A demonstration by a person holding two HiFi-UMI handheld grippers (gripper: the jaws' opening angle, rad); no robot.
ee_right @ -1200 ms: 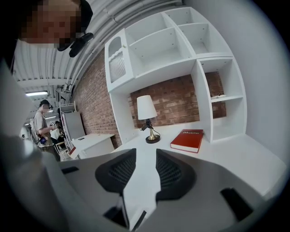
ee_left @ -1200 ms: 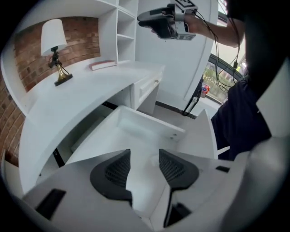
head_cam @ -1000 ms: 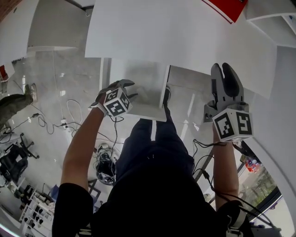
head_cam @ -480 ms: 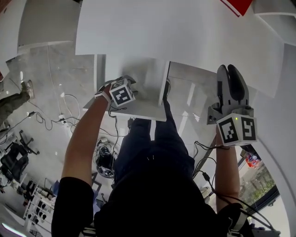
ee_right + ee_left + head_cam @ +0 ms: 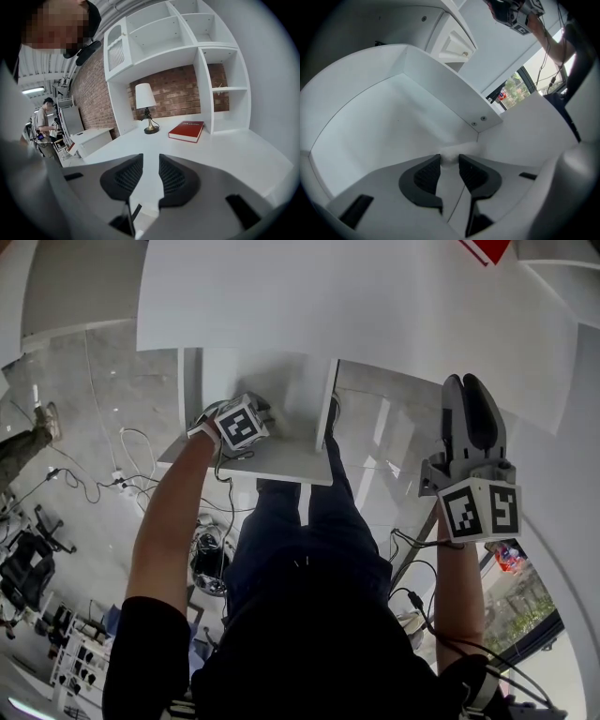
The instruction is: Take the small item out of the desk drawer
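The white desk drawer [image 5: 281, 457] stands pulled out below the desk top [image 5: 356, 306]. My left gripper [image 5: 261, 409] reaches down into it. In the left gripper view its jaws are closing, and a small white item [image 5: 451, 153] lies at the drawer's inner corner between the fingertips of the left gripper [image 5: 449, 160]. A gap still shows between the pads. The drawer walls [image 5: 440, 89] rise around it. My right gripper [image 5: 466, 390] hovers over the desk's right side. The jaws of the right gripper [image 5: 150, 159] are closing slightly, apart with nothing between them.
A red book [image 5: 186, 130] and a table lamp [image 5: 146, 105] sit at the back of the desk under white shelves [image 5: 187, 42]. Cables [image 5: 122, 465] trail over the floor at the left. A person [image 5: 44, 124] stands far off by another desk.
My left gripper has moved deeper into the drawer. The right gripper has stayed almost where it was over the desk.
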